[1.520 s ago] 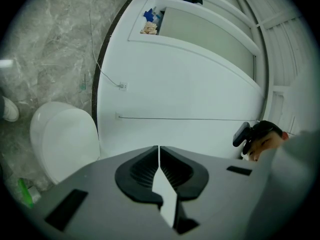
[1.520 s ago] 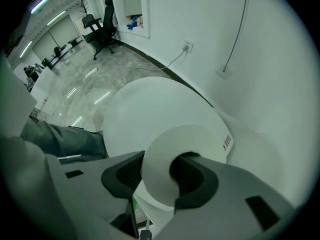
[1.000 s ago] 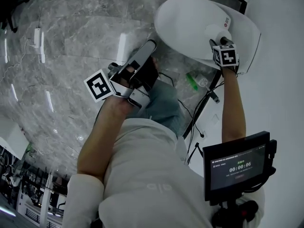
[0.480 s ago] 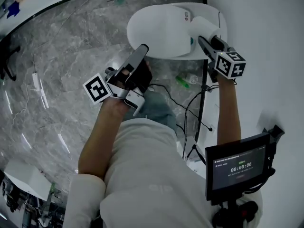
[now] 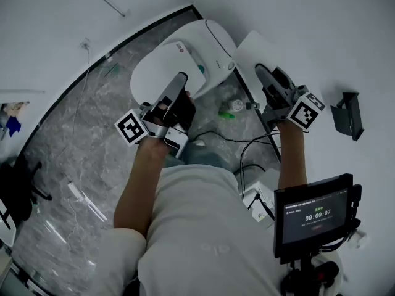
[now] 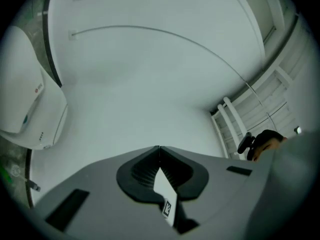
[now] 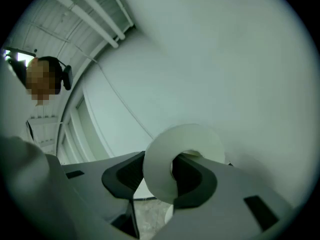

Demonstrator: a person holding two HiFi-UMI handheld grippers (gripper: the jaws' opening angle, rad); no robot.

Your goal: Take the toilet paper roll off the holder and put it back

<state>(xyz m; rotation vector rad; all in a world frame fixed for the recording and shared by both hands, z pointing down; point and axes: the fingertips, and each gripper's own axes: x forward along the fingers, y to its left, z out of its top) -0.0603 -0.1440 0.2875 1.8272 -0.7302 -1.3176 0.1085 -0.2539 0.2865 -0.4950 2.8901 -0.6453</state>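
Handling: the white, hollow-cored toilet paper roll (image 7: 156,180) is judged light and soft. It would be dented by a hard squeeze, and its outer sheets could slip or unwind.
Hold point: a pinch across the wound wall, with one jaw in the core and one outside, is judged sound. A gentle grasp across the full width would also serve.
Appearance: a clean white ring is presented end-on, with an open core and a smooth wound face. No loose tail is seen.
Location: the roll is carried in the right gripper (image 5: 270,76), raised before the plain white wall (image 7: 225,59) and clear of any mount.
Right jaws: partly apart and clamped on the roll. Its wall appears to be taken between them, though one pad is partly hidden by the paper.
Left jaws: the left gripper (image 6: 159,150) is closed tip to tip with nothing held, and is seen against the white toilet (image 5: 162,73).
Holder: a black bracket (image 5: 347,113) is fixed to the wall, apart from the right gripper. It is probably the holder but is too small to confirm.
Stage: removal is judged done; refitting is not yet begun.
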